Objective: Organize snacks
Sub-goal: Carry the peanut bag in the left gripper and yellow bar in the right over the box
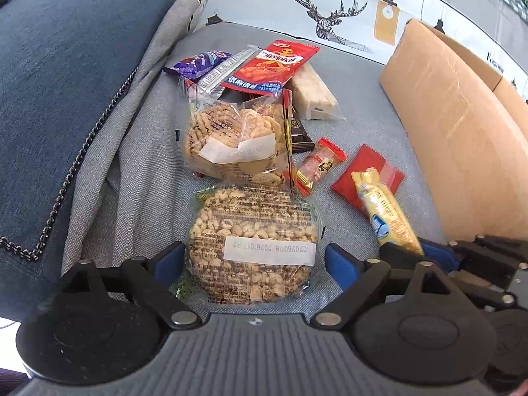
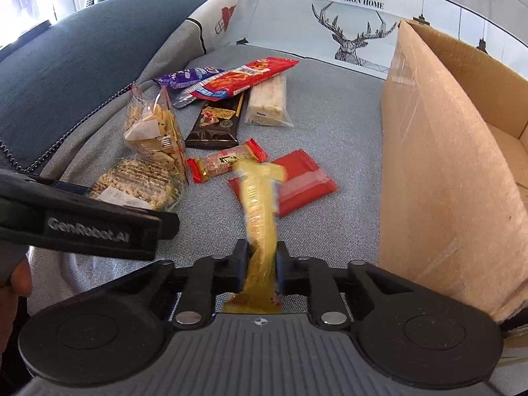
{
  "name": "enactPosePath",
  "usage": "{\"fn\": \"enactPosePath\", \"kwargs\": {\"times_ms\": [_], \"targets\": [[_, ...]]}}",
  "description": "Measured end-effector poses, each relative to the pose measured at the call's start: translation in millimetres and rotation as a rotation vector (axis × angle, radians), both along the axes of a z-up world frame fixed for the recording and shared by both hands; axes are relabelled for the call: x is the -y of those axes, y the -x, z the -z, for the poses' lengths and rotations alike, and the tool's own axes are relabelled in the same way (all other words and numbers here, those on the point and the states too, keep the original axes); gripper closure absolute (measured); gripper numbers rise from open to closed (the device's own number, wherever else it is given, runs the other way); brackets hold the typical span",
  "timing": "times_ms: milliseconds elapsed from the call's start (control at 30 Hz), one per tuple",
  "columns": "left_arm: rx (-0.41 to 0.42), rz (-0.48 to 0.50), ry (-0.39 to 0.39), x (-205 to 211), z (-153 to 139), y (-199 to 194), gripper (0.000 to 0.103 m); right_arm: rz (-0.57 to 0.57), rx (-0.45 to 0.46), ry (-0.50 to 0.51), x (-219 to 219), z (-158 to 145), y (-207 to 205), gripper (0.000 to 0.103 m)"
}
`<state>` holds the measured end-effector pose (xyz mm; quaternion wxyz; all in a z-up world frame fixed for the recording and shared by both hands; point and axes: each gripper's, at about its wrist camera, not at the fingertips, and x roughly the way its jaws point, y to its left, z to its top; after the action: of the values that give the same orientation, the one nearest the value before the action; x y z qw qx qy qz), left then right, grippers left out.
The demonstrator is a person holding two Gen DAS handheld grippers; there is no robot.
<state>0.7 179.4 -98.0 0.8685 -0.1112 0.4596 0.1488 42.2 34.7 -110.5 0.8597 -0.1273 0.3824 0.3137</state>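
left gripper (image 1: 254,260): I see black arms, blue pads (image 1: 340,265), silver screws
right gripper (image 2: 260,264): I see black arms, grey ribbed base
marking: white "GenRobot.AI"

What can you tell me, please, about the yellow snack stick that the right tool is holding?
The yellow snack stick is a long, slim packet in glossy, crinkly yellow wrapper with small print and a blue mark in the left wrist view. The right tool is shut on its near end, pads pressing both sides. Its far end, slightly blurred, reaches out over the flat red packet on the grey cushion.
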Motion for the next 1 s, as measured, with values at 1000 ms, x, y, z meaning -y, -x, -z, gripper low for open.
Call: {"fn": "enactPosePath", "kwargs": {"times_ms": [1000], "targets": [[0.361, -0.010, -0.003, 42.9, -80.9, 25.5, 0.018, 0.031, 0.369, -0.254, 120.5, -117.4, 9.6, 0.087]]}}
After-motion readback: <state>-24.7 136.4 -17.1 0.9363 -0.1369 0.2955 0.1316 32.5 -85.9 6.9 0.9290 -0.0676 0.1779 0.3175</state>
